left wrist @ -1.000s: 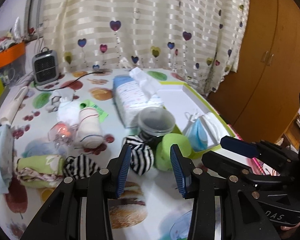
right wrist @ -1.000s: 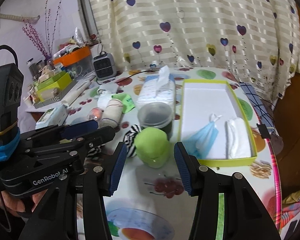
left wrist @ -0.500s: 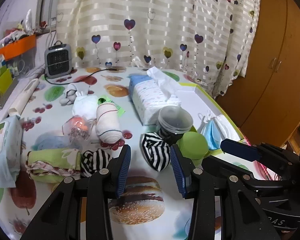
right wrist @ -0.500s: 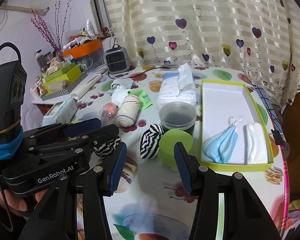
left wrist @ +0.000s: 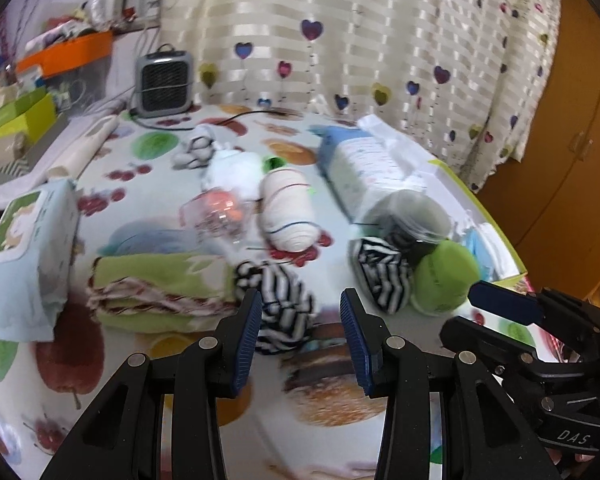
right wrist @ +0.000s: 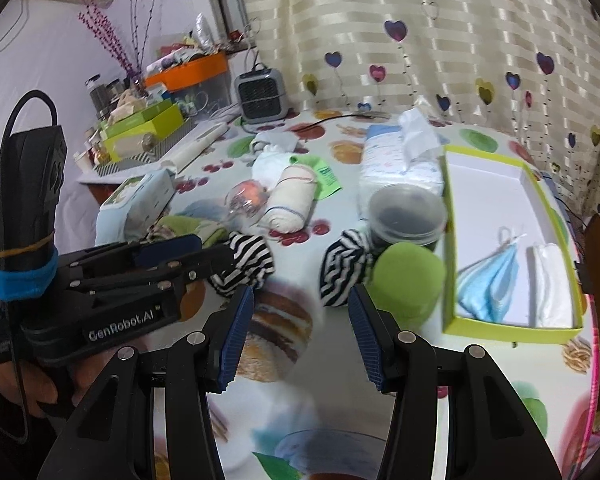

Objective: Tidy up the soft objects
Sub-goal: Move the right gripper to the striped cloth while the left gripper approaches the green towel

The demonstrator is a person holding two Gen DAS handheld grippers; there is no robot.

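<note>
Both grippers have slid leftward, and the left gripper [left wrist: 298,336], jaws apart and empty, nears the striped sock ball [left wrist: 282,312] at twelve o'clock, risking snagging the folded green cloth [left wrist: 156,292] at nine.

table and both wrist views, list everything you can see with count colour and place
striped sock bundles: 2, black and white, table front centre
green ball: 1, beside the right bundle
dark tub: 1, clear lid, behind the ball
tray: 1, lime rim, table's right
face masks: 2, blue and white, in the tray
tissue pack: 1, white and blue, left of the tray
rolled cloth: 1, cream, centre
folded towel: 1, green, left
wipes pack: 1, pale blue, far left
heater: 1, grey, at the back
left gripper: open, empty
right gripper: open, empty
</note>
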